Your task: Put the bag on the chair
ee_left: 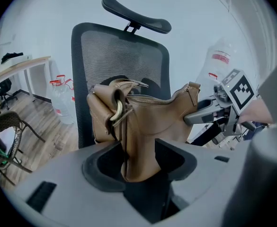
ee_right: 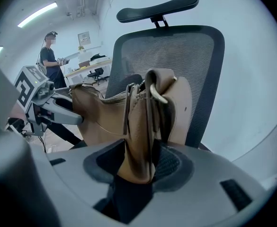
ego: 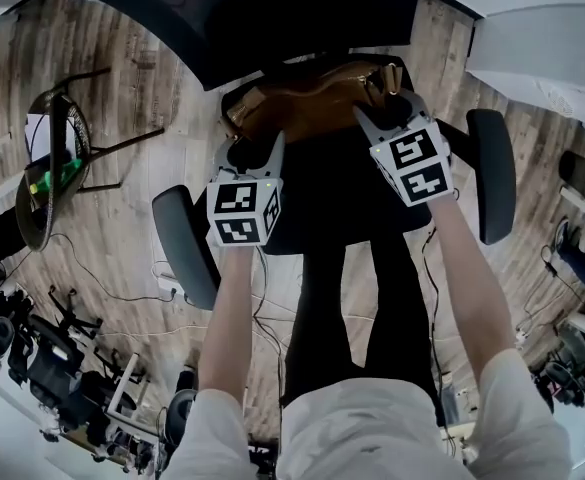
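Observation:
A tan leather bag stands on the black seat of an office chair, against its mesh backrest. My left gripper is at the bag's left end. In the left gripper view the bag hangs between the jaws of the left gripper, which stand open around it. My right gripper is at the bag's other end. In the right gripper view the bag's side is pinched between the jaws of the right gripper, which are shut on it.
The chair's armrests flank my arms. A round wicker stand is on the wooden floor at the left, with cables nearby. Water bottles stand behind the chair. A person is far off.

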Available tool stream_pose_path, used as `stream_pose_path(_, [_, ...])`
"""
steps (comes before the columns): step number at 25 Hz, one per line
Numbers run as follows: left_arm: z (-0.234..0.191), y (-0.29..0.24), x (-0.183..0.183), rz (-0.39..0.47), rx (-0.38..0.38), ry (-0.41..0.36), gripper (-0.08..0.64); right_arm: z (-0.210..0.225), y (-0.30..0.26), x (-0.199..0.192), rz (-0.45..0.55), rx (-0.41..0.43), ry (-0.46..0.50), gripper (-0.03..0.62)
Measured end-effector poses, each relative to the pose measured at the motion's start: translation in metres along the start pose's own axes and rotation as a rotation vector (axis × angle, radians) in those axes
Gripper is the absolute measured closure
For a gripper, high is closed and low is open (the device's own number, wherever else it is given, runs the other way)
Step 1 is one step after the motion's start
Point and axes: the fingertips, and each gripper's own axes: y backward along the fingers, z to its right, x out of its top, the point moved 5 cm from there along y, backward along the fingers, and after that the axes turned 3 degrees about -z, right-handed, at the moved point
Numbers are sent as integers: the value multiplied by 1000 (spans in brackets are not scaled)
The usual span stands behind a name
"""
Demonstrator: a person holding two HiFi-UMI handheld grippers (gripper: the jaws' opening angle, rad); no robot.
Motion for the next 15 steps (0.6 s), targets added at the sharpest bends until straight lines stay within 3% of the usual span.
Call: stream_pose_path(15, [-22,-39,5,-41,11,-77,367,5,-45,-9,-52,50,41,334])
